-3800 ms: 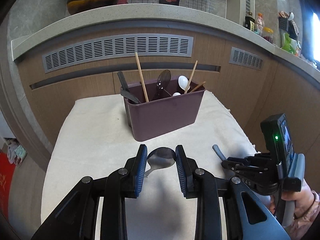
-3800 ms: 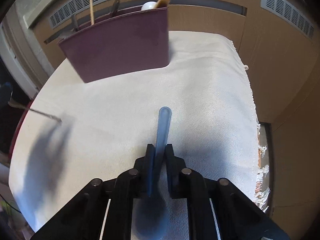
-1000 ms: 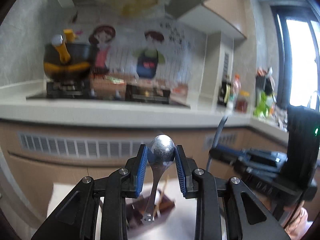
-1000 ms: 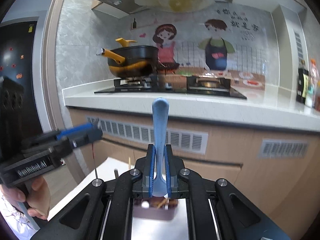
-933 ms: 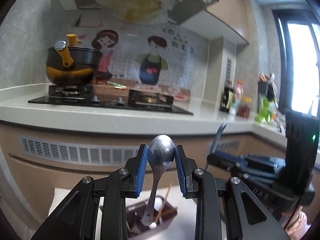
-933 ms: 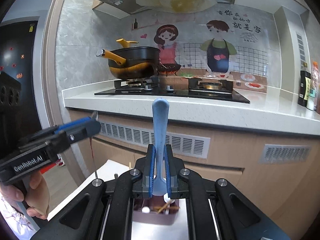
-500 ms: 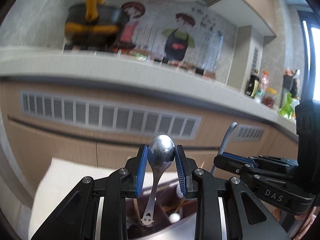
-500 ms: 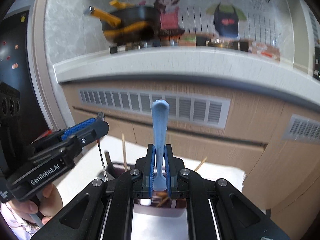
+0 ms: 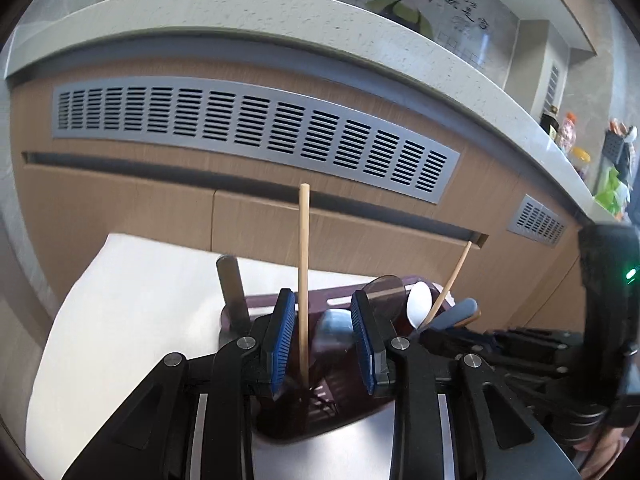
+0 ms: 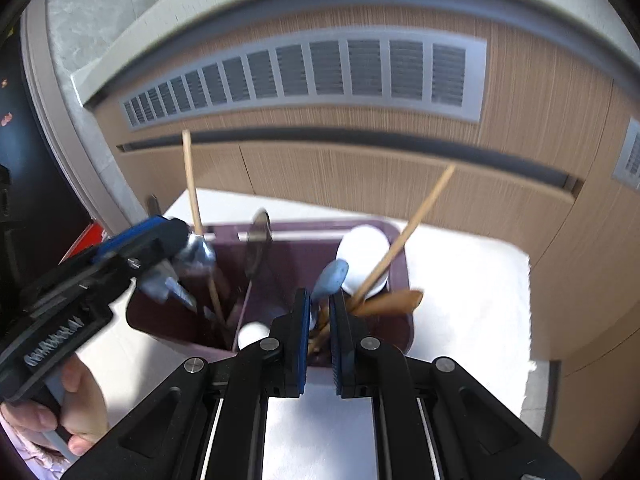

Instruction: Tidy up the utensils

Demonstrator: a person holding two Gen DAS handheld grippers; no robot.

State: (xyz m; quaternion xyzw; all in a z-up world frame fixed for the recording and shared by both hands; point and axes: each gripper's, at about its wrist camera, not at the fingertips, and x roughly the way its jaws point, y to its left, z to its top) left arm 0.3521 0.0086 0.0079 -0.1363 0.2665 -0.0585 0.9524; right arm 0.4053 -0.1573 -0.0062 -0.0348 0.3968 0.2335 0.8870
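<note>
Metal spoon (image 9: 335,330) sits bowl-up over the maroon utensil holder (image 10: 400,280) at frame centre, btwn our left fingers (image 9: 364,340), which are opening. Our right gripper (image 10: 319,334) pinches the blue spoon (image 10: 330,276) narrow, w/ handle up, inside the holder's right section.

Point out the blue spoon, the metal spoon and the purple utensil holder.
blue spoon (image 10: 332,276): right wrist view, handle end.
metal spoon (image 9: 334,326): left wrist view, bowl.
purple utensil holder (image 10: 402,280): right wrist view, right wall.
</note>
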